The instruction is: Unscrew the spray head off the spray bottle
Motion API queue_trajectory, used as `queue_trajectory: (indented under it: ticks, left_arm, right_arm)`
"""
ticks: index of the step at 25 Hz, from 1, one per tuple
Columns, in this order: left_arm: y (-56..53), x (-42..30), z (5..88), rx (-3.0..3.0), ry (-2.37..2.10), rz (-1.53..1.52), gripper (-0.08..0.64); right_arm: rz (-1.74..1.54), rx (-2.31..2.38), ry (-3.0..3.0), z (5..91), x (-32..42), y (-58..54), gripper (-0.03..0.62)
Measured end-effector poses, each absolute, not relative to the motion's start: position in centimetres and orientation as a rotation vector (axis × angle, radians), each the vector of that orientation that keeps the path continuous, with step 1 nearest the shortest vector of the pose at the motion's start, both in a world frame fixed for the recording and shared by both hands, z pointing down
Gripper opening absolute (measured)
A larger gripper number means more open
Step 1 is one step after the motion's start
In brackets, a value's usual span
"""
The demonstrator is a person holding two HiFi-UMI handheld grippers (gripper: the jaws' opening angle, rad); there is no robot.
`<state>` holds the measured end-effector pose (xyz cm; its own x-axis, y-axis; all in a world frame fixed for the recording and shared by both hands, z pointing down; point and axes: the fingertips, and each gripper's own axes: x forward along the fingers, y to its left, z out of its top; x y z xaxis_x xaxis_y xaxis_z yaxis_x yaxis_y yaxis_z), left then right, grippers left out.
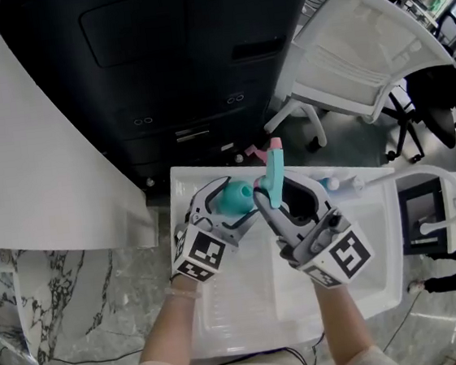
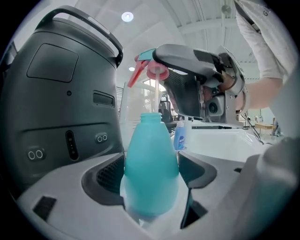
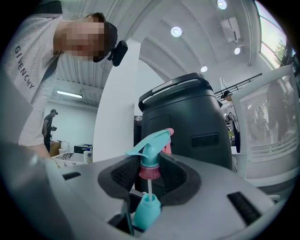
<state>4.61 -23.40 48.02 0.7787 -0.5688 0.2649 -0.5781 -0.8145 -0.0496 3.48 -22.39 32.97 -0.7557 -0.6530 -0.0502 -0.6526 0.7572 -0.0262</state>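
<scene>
Nearest the person, the left gripper (image 2: 151, 174) is clenched on the belly of the teal, pear-shaped plastic spray bottle (image 2: 151, 150), both pads pressing its sides. The bottle hangs in that grip above the far half of the white rimmed tabletop (image 1: 251, 314) and touches no surface. Its long axis stands close to upright, the open threaded neck uppermost.

Just above and beyond, the right gripper (image 3: 149, 174) grasps the teal spray head with pink collar (image 3: 150, 147), its pads closed on the collar and stem. The collar is clear of the neck with a visible gap between them. Only the thin white dip tube (image 3: 149, 186) bridges that gap, and its lower end sits inside the neck.

Assessment: the unscrewing is complete and the thread is free. What is left is to draw the tube fully out.

The head's axis is in line with the bottle's. Its pink tip faces the far edge, toward the large black housing (image 1: 157, 63).
</scene>
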Motion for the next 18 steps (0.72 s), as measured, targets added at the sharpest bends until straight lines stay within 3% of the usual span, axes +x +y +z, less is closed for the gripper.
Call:
queue_trajectory:
  ticks: [18]
  left_arm:
    - [-23.6, 4.3, 47.6, 2.938, -0.959, 0.466, 0.354]
  right_arm:
    - [0.028, -1.060, 2.798, 27.8, 3.7, -22.3, 0.135]
